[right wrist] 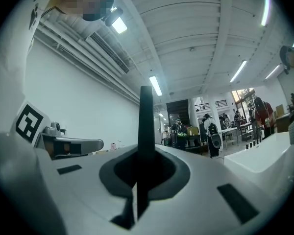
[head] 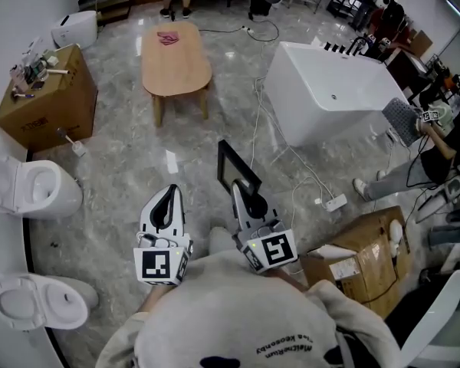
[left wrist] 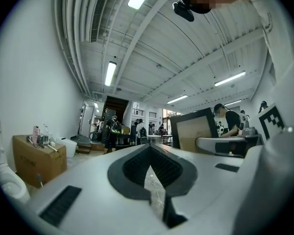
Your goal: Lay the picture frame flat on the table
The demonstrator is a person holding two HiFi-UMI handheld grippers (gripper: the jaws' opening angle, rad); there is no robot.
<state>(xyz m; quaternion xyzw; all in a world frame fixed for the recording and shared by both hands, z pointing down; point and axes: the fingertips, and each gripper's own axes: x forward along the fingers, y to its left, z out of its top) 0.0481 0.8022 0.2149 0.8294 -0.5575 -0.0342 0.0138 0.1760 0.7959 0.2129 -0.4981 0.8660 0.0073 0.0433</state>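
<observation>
Jaws of the right gripper [right wrist: 141,175] clamp the edge of the black picture frame [right wrist: 146,116], held upright. Jaws of the left gripper [left wrist: 151,168] are together, empty. Well beyond both stands the wooden table [head: 176,67] on the grey marbled floor [head: 123,167], with a white bathtub [head: 330,90] off to their right.

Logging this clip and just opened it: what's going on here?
A person holds a gripper in each hand. The right gripper is shut on the edge of a black picture frame, holding it upright over the floor. The left gripper is shut and empty. The wooden table stands farther ahead; the frame isn't on it yet.
</observation>
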